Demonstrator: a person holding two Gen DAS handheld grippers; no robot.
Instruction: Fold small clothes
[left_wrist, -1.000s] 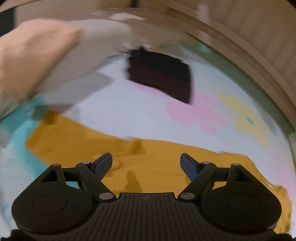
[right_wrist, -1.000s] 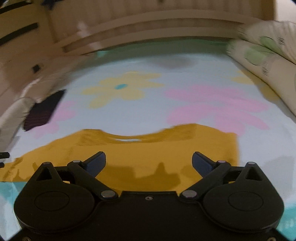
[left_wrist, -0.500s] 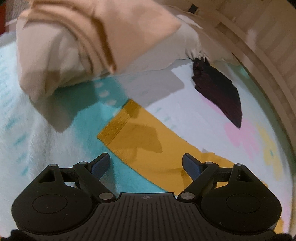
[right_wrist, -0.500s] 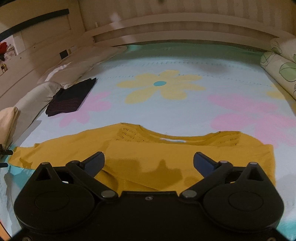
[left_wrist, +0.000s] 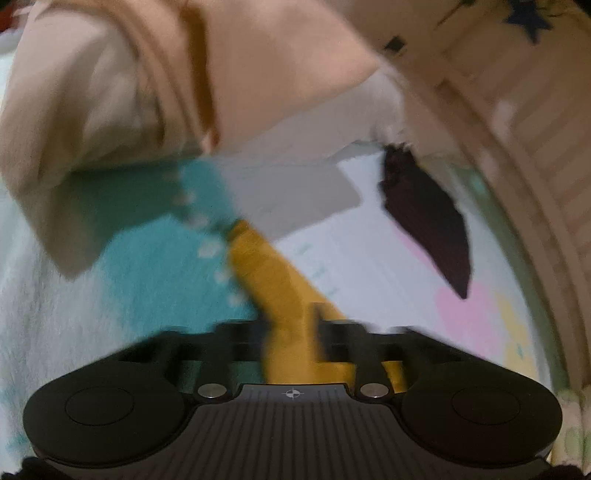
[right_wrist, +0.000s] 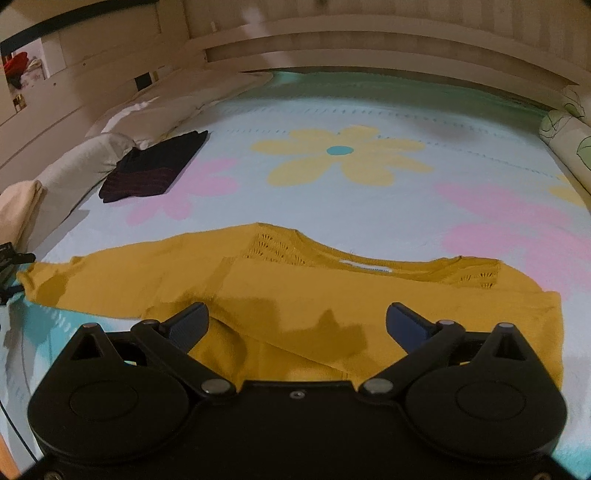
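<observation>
A mustard-yellow knit sweater (right_wrist: 332, 295) lies flat on the bed, neckline away from me, with one sleeve stretched out to the left (right_wrist: 92, 280). In the blurred left wrist view that sleeve (left_wrist: 266, 266) runs between the fingers of my left gripper (left_wrist: 291, 332). Its jaws are closing and stand close together with the yellow cloth pinched between them. My right gripper (right_wrist: 297, 317) hovers open over the sweater's lower body, nothing between its fingers.
A folded dark garment (right_wrist: 151, 170) (left_wrist: 424, 214) lies near the bed's left side. Beige and white pillows (left_wrist: 147, 92) (right_wrist: 74, 166) line that side. A wooden headboard (right_wrist: 332, 37) closes the far end. The flower-print sheet (right_wrist: 343, 155) stretches beyond the sweater.
My left gripper moved onto the sleeve end and its jaws went from wide open to nearly together around the cloth. The right gripper stays open over the sweater.
</observation>
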